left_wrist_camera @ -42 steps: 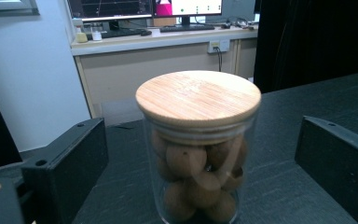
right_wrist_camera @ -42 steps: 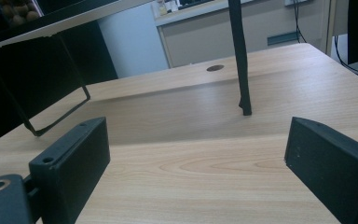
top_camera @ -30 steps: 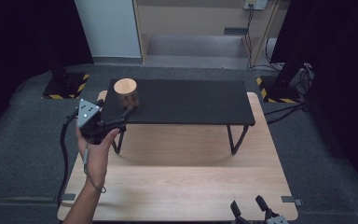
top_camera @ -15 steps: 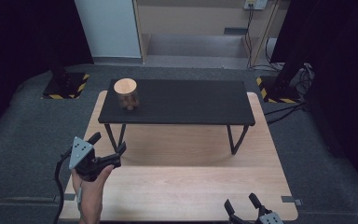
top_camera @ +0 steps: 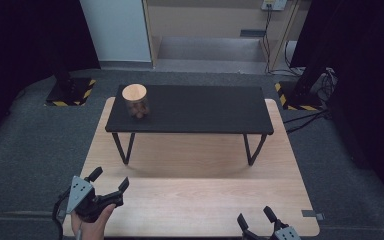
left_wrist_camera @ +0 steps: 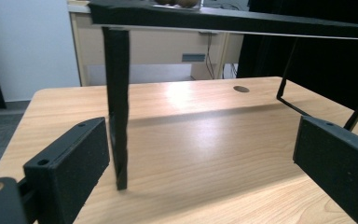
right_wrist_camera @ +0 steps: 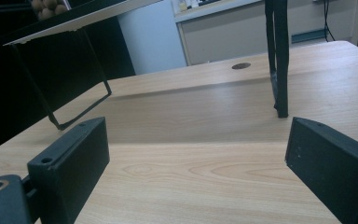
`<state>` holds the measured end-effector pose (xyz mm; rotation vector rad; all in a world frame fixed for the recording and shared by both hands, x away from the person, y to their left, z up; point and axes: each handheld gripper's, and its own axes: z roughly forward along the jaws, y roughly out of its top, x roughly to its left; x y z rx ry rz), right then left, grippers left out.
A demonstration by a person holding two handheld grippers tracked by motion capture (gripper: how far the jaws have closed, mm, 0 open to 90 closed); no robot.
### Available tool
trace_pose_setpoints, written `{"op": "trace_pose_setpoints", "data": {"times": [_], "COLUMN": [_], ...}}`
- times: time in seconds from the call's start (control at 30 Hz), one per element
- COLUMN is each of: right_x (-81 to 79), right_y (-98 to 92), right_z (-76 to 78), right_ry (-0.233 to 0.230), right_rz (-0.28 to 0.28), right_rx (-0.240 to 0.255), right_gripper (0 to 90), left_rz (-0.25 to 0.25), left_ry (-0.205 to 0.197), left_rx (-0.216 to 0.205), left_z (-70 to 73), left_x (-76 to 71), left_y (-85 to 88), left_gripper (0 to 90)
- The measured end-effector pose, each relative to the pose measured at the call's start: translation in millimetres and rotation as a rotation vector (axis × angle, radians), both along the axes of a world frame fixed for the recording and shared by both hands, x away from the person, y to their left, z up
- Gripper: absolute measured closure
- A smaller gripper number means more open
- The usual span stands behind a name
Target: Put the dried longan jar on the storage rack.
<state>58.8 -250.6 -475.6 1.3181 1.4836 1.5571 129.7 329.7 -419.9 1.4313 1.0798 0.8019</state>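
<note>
Below, both wide-open claws, left (top_camera: 111,182) and right (top_camera: 254,218), hover over the wooden table (top_camera: 190,200) on grey carpet (top_camera: 25,145).

The left gripper (top_camera: 111,181) is no longer up at the jar (top_camera: 135,100) on the black shelf (top_camera: 200,107); it now sits low near the table's (top_camera: 190,205) front left corner, jaws spread wide and empty, with the hand (top_camera: 91,224) at the front edge. The right gripper (top_camera: 256,220) shows a little more above the front edge near the right corner, jaws apart.
</note>
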Motion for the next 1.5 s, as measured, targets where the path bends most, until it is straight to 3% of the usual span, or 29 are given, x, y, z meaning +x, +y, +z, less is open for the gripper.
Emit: {"op": "trace_pose_setpoints", "data": {"times": [0.2,0.63,1.5], "right_x": [2.3,6.3,12.5], "right_y": [1.7,2.9,5.8], "right_z": [0.9,1.4,-2.3], "right_ry": [0.002,0.006,0.019], "right_rz": [0.009,0.010,-0.009], "right_rx": [-0.002,-0.005,-0.018], "right_gripper": [6.2,6.1,5.9], "left_rz": [0.011,0.021,0.044], "left_ry": [0.010,-0.001,0.001], "left_rx": [-0.013,0.001,0.015], "left_z": [-9.9,-28.1,-52.9], "left_x": [-8.1,-29.1,-39.6], "left_y": [4.8,12.8,29.7], "left_gripper": [2.1,2.1,2.1]}}
